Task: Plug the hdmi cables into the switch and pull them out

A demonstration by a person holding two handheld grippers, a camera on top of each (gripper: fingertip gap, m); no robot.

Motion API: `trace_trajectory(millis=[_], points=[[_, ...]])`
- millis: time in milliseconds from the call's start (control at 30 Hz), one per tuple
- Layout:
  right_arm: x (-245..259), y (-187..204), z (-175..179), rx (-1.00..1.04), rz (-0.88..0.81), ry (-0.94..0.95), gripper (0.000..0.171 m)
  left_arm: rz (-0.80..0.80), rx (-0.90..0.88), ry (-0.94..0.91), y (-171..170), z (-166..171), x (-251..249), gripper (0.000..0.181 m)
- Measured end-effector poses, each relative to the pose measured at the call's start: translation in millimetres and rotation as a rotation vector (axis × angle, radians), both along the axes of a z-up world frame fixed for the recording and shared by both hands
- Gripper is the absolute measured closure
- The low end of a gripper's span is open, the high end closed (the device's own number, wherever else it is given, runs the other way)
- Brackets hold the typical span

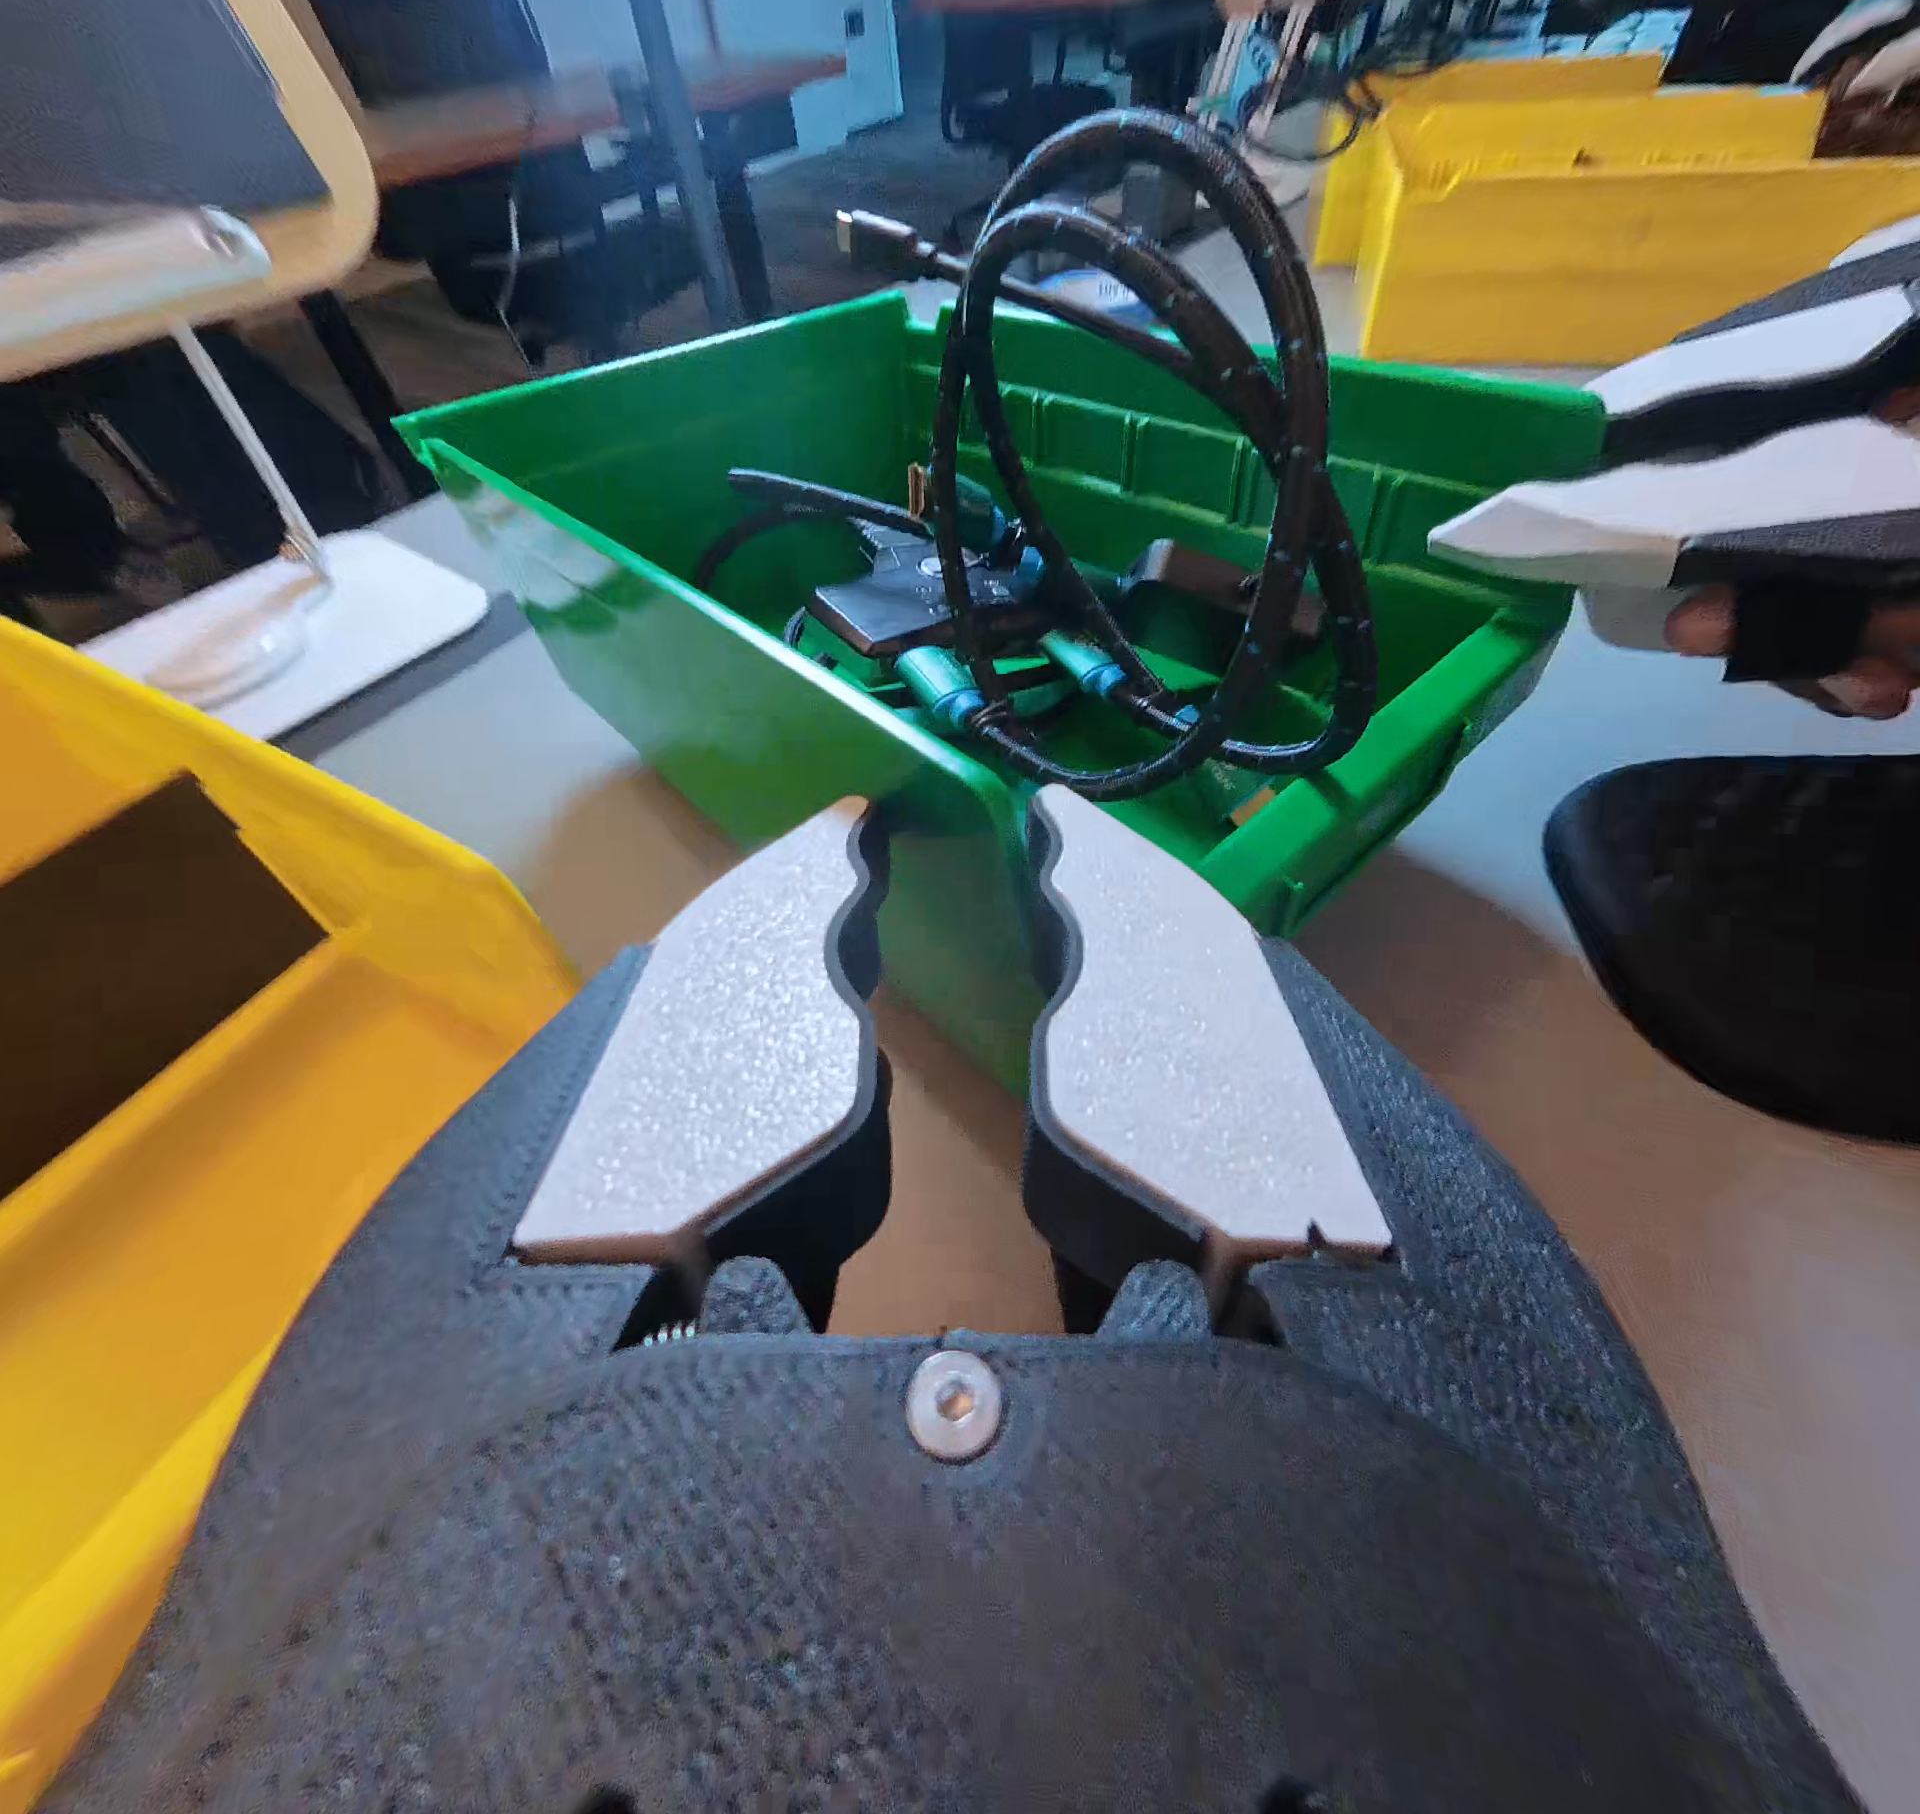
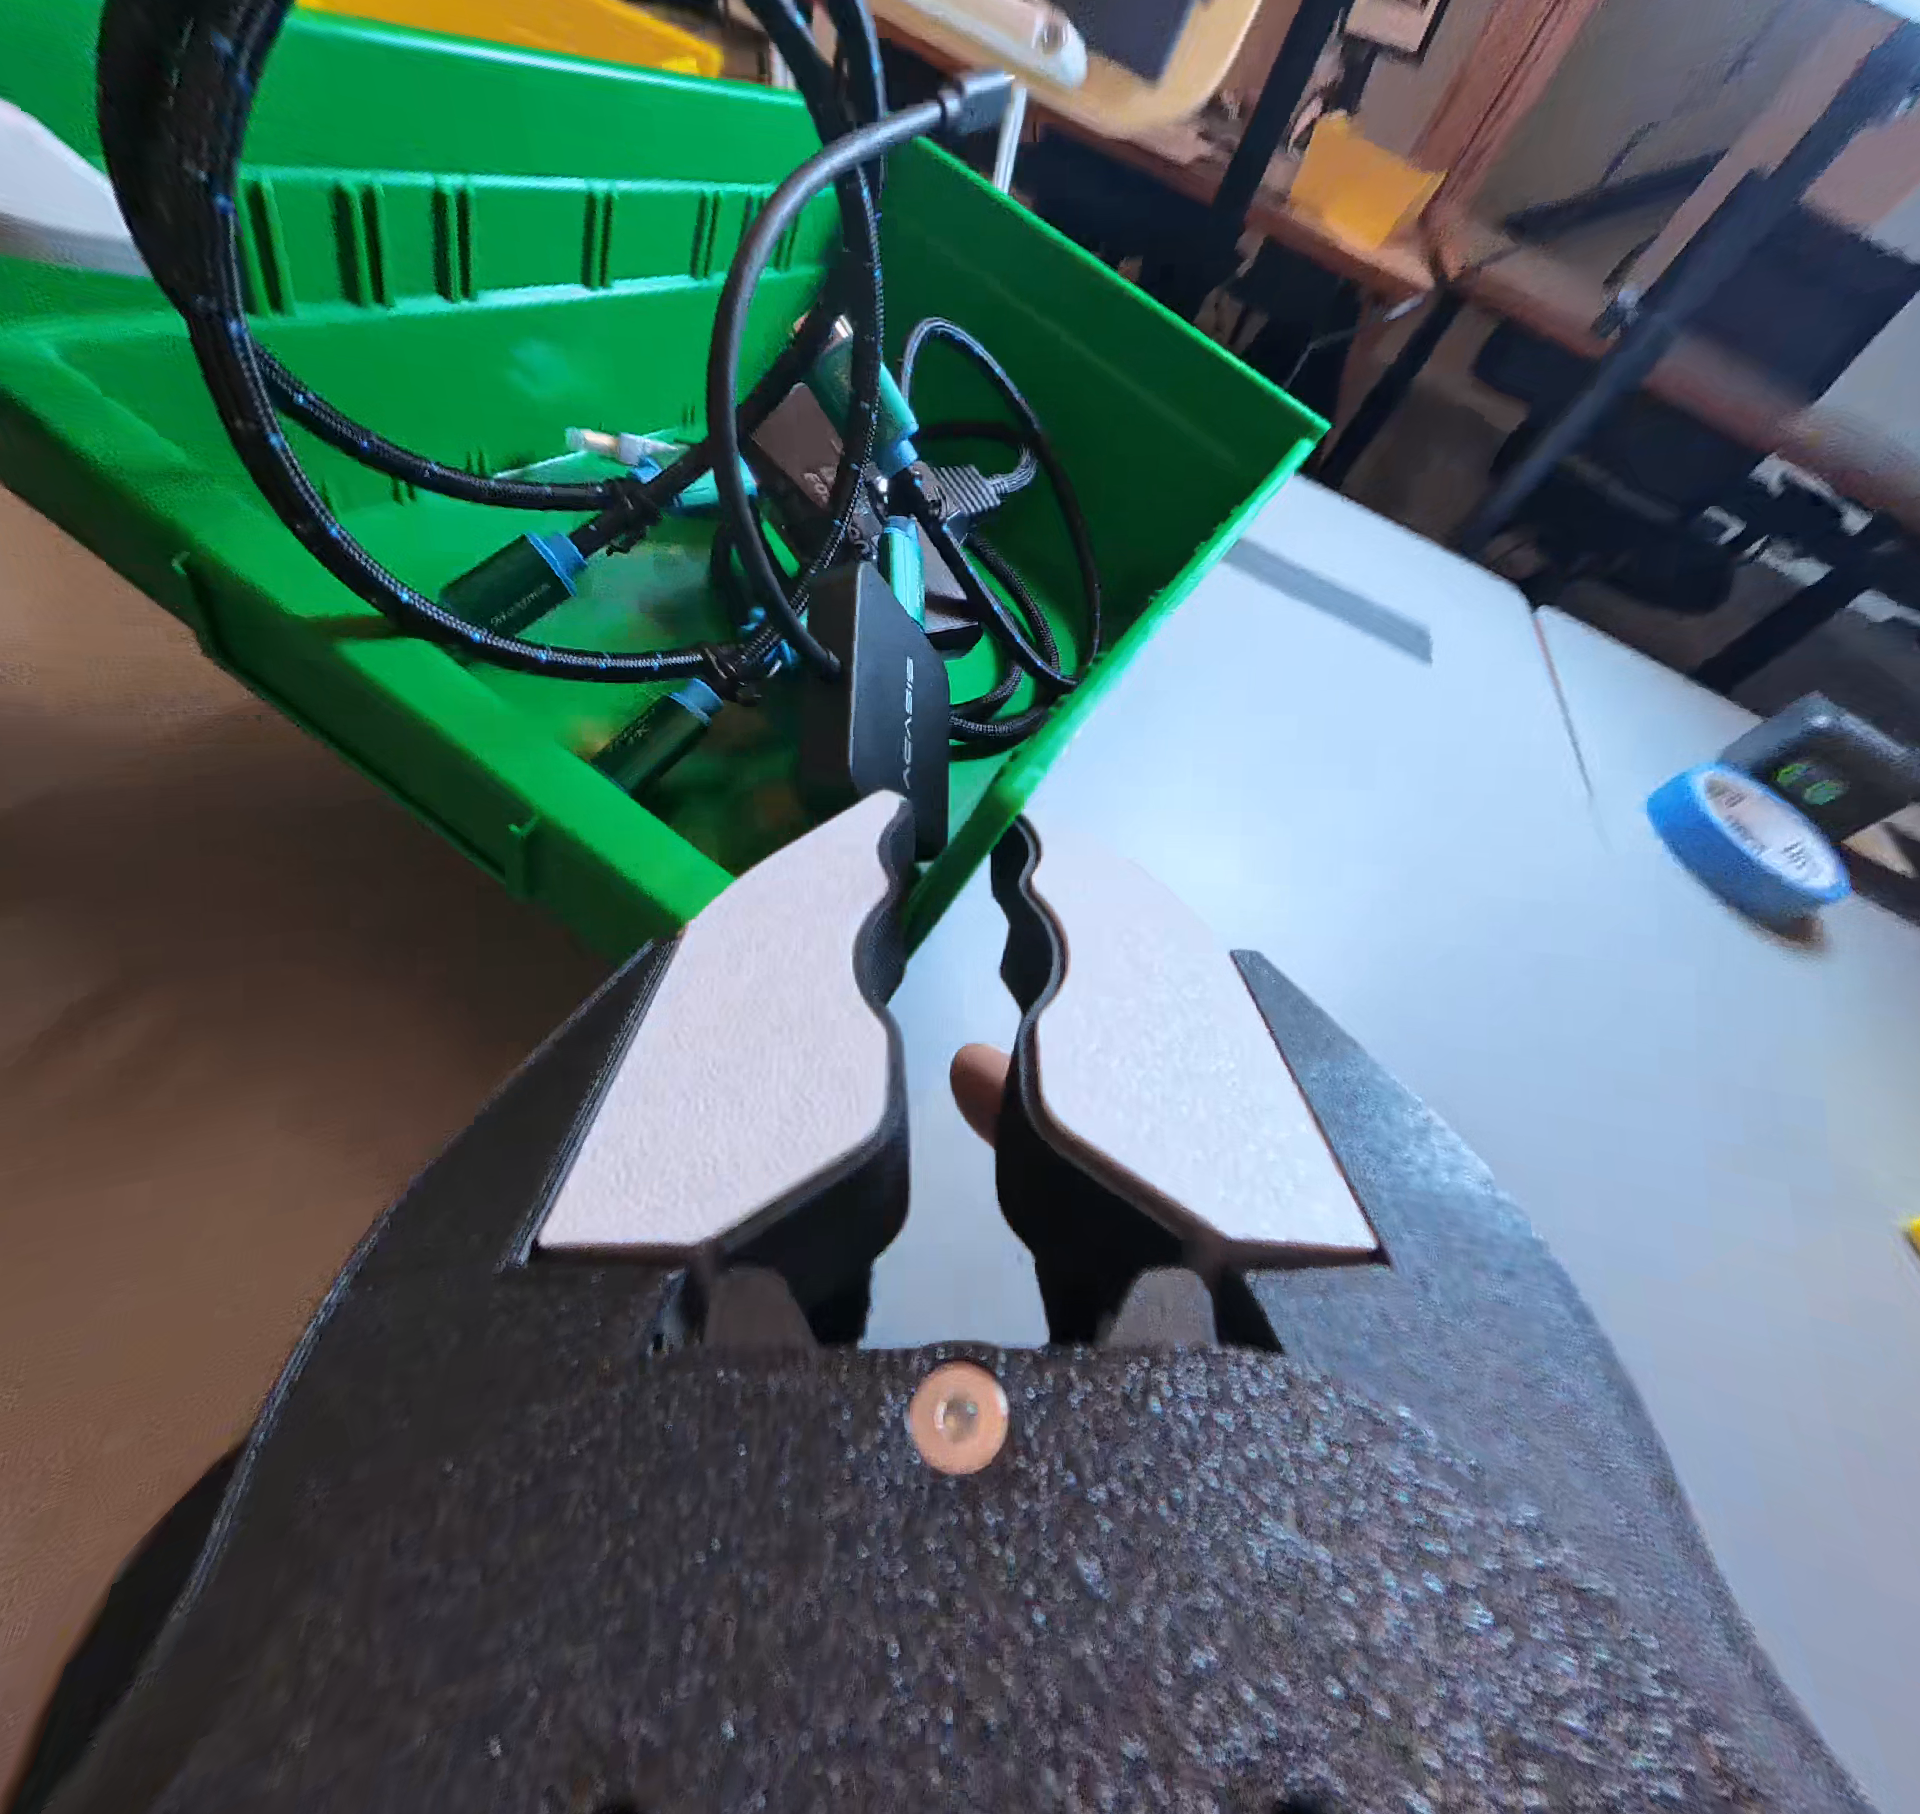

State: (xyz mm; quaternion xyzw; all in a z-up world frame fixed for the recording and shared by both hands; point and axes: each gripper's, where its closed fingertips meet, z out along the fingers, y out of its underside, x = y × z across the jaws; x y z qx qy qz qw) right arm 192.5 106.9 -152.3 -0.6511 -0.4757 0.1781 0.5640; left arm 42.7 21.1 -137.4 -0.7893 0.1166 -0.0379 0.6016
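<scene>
Both my feeds are bright with daylight. A pale sheen washes the surface [image 2: 1299, 829], and the green bin [image 1: 727, 642] wall shows glare. The fisheye bends everything near the edges. Background desks smear with motion blur, as does the blue tape roll [image 2: 1745, 850].

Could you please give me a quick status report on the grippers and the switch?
Left gripper and right gripper open, empty. Switch in green bin, unheld. Coiled braided cable looped over it.
</scene>
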Motion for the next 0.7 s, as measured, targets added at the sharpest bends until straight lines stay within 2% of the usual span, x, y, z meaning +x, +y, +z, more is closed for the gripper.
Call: trace_trajectory(millis=[100,200,300,433,567,700], points=[[-6,-21,31,0.088,0.019,0.058,0.157,0.014,0.091,0.062,-22,36,-5,0.157],[-25,-47,77,0.151,0.105,0.139,0.156,0.036,0.186,0.108,-56,78,-17,0.157],[-67,-78,119,0.189,0.244,0.213,0.155,0.109,0.253,0.142,-99,117,-48,0.156],[-145,-124,153,0.21,0.453,0.253,0.154,0.258,0.295,0.197,-167,150,-103,0.155],[-229,-177,160,0.164,0.641,0.251,0.153,0.428,0.264,0.236,-238,152,-162,0.155],[-300,-224,122,0.115,0.736,0.164,0.154,0.564,0.176,0.222,-297,122,-213,0.155]])
